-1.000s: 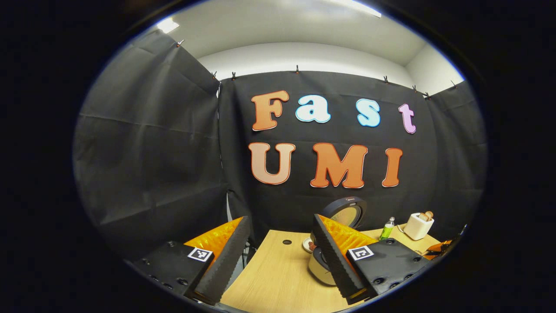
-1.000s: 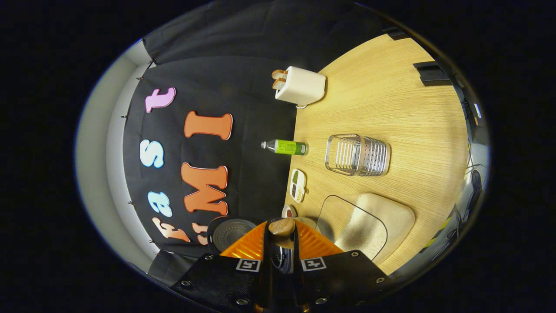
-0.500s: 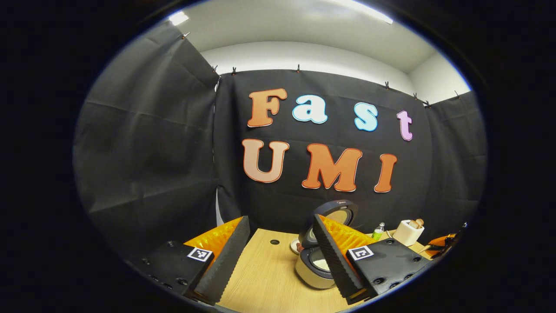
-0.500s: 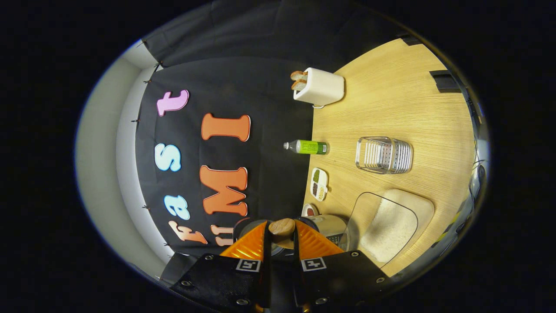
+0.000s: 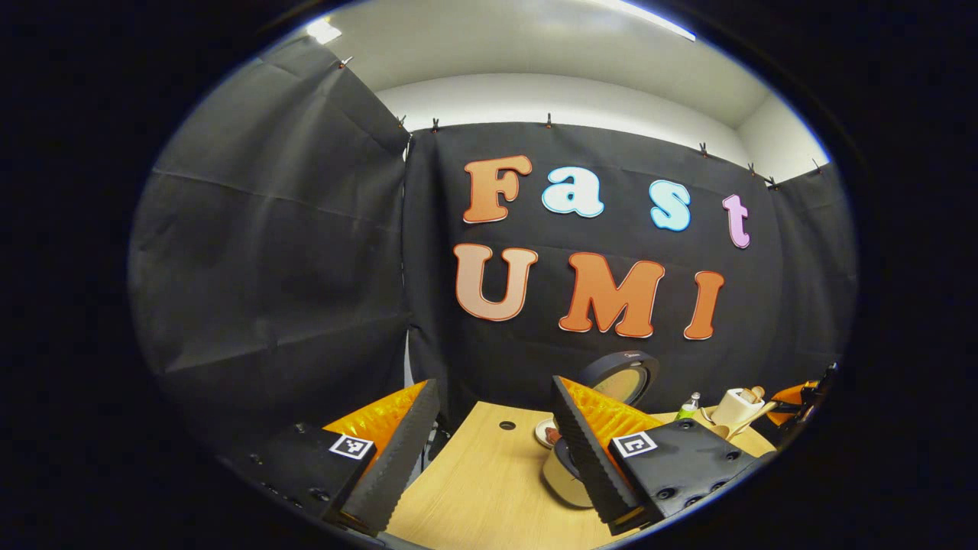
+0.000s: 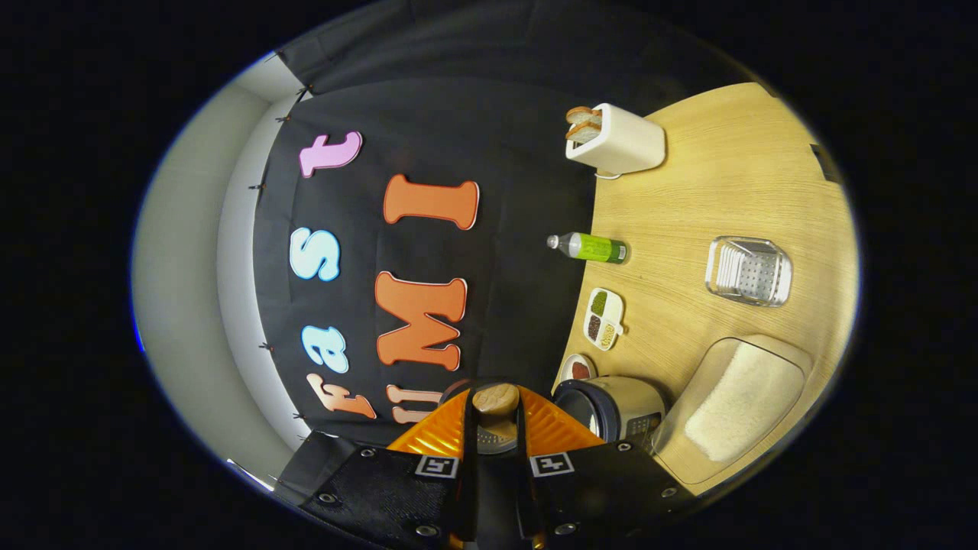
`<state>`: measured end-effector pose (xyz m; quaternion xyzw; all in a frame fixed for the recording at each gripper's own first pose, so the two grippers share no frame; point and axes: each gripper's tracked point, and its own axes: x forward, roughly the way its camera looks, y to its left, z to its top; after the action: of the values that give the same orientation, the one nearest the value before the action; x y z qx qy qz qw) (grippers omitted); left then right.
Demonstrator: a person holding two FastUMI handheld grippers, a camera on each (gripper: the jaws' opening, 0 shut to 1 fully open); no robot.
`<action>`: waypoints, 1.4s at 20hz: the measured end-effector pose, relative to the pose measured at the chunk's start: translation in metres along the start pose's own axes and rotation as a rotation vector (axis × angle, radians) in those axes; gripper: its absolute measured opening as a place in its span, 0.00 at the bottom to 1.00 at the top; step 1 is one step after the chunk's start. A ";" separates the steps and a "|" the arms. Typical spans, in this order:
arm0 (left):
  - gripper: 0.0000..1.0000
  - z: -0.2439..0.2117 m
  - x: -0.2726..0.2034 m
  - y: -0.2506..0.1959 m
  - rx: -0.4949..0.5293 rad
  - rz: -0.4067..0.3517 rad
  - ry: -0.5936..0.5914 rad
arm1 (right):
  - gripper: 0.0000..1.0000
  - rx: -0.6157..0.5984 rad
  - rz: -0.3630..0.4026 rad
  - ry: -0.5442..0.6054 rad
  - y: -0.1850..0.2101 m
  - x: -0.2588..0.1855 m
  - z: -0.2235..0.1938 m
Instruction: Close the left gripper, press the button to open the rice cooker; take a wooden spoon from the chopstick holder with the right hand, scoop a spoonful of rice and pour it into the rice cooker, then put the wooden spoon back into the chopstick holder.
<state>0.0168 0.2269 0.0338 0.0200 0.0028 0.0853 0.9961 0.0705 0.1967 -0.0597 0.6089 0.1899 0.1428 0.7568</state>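
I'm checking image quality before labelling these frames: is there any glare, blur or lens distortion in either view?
Left gripper view: strong fisheye bending, the table edge curves, bright ceiling light glares at the top, and everything looks sharp. Right gripper view: the scene is rolled sideways, with the toaster and the chopstick holder in even light and crisp, and the wooden spoon looms large between the right gripper fingers.

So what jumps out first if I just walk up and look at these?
Probably the right tool, shut on a wooden spoon right at the camera. Just past it the rice cooker sits with its lid open, beside a clear tub of rice on the table.
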 end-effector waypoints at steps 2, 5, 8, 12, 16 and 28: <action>0.94 0.003 -0.003 0.008 0.001 0.018 -0.006 | 0.20 -0.033 0.013 0.017 0.012 0.016 -0.005; 0.94 0.003 -0.007 0.018 0.012 0.038 -0.012 | 0.20 -0.066 0.021 0.036 0.028 0.039 -0.013; 0.94 0.003 -0.009 0.026 0.022 0.057 -0.010 | 0.20 -0.119 0.024 0.055 0.041 0.061 -0.022; 0.94 0.002 -0.010 0.034 0.023 0.080 -0.008 | 0.19 -0.273 0.004 0.076 0.048 0.082 -0.038; 0.94 -0.001 -0.009 0.041 0.017 0.100 -0.002 | 0.19 -0.470 -0.004 0.090 0.058 0.099 -0.056; 0.94 -0.002 -0.010 0.047 0.009 0.120 -0.002 | 0.20 -0.708 0.057 0.109 0.085 0.111 -0.080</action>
<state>-0.0010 0.2716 0.0336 0.0247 0.0011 0.1447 0.9892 0.1330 0.3346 -0.0045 0.3055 0.1517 0.2532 0.9053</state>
